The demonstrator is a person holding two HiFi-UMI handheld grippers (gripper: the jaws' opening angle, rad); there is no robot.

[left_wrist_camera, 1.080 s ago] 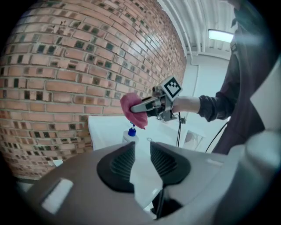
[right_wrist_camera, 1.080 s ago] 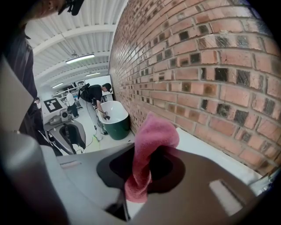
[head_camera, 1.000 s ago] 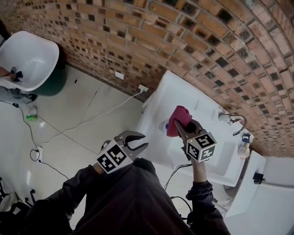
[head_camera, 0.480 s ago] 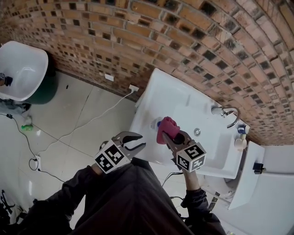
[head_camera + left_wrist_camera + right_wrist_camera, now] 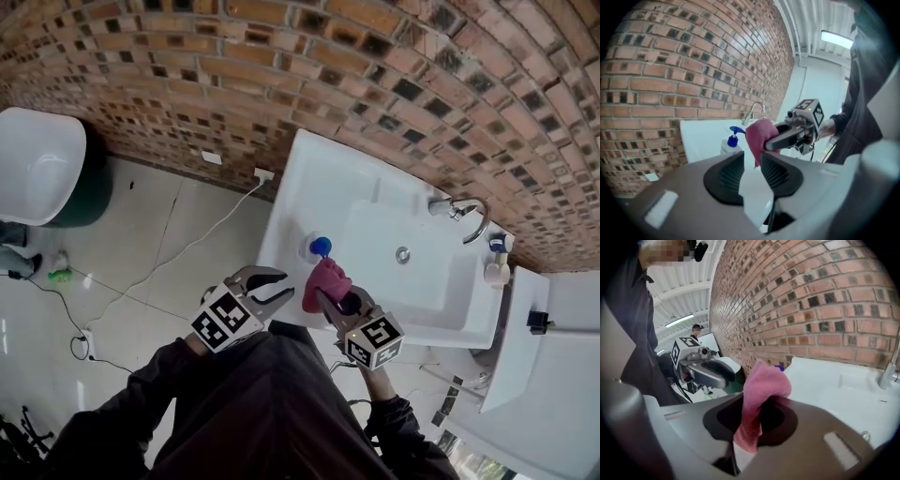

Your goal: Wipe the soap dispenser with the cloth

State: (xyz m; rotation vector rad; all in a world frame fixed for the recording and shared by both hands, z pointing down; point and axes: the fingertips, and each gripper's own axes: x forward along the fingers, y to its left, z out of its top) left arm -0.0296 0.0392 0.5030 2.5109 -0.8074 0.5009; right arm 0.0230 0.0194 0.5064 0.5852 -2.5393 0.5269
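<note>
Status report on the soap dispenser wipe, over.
Right gripper shut on pink cloth, close beside soap dispenser, contact unclear. Left gripper open, empty. Soap dispenser upright on sink corner. Nothing in the way.

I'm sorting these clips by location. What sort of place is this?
Probably a washroom: a white washbasin with a tap stands against a brick wall, a blue-pump soap dispenser sits on its rim, and the floor is tiled.

Pink cloth (image 5: 325, 280), blue-topped soap dispenser (image 5: 320, 247), white sink (image 5: 323, 178)
</note>
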